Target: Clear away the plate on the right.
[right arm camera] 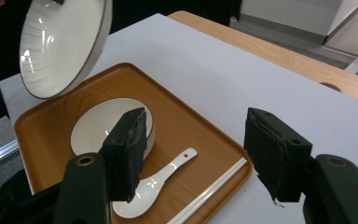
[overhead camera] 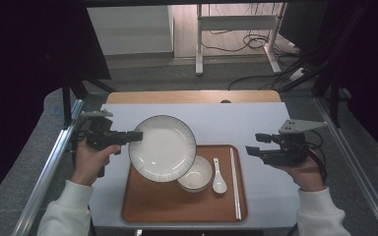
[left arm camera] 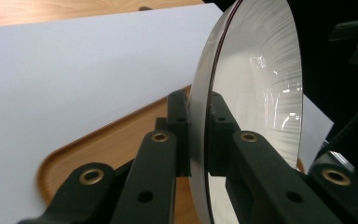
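A large white plate with a dark rim (overhead camera: 162,147) (left arm camera: 256,84) (right arm camera: 60,44) hangs tilted above the left part of a wooden tray (overhead camera: 152,206) (left arm camera: 112,144) (right arm camera: 182,116). My left gripper (overhead camera: 137,136) (left arm camera: 199,100) is shut on the plate's left rim, one jaw on each face. On the tray lie a small white bowl (overhead camera: 197,174) (right arm camera: 98,126), a white spoon (overhead camera: 218,179) (right arm camera: 158,182) and white chopsticks (overhead camera: 234,182) (right arm camera: 214,189). My right gripper (overhead camera: 256,144) (right arm camera: 193,135) hovers open just right of the tray, with nothing between its pads.
A white sheet (overhead camera: 226,123) covers the table, whose wooden far edge (overhead camera: 192,97) shows behind it. Metal rails (overhead camera: 49,167) run along both sides. A desk frame (overhead camera: 199,44) and cables (overhead camera: 256,44) stand on the floor beyond.
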The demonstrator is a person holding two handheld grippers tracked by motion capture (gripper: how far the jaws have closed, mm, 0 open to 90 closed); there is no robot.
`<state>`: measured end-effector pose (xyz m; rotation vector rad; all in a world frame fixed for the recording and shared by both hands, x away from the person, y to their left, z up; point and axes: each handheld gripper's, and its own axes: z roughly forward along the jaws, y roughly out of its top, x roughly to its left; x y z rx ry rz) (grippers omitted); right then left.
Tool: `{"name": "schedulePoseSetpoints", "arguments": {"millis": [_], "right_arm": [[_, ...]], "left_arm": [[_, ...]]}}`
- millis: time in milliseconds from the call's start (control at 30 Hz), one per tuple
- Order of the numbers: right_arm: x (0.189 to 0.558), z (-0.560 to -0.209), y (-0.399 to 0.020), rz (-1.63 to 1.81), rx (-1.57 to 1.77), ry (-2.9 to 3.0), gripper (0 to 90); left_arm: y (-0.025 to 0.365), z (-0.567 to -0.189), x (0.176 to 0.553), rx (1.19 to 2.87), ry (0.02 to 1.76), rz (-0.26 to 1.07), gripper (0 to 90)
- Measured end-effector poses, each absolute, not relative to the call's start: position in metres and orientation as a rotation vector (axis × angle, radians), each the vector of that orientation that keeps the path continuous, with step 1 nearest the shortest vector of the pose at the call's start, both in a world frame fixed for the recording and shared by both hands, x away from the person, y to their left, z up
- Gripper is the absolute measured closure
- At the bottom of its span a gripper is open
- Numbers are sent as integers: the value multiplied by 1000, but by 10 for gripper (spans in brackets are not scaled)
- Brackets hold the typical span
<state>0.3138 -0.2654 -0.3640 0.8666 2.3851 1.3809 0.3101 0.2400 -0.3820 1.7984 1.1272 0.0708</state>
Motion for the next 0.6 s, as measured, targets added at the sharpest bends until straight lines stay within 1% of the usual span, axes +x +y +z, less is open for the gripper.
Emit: {"name": "schedulePoseSetpoints", "arguments": {"millis": [167, 333, 600], "right_arm": [[312, -366, -267, 1356, 893, 2384, 388], [313, -371, -263, 1304, 899, 2410, 380], [317, -377, -259, 1260, 906, 2438, 373]], "left_arm": [[260, -391, 303, 1784, 1176, 74, 836], [277, -410, 300, 1788, 1233, 67, 836], [285, -450, 304, 1851, 1314, 17, 832]]}}
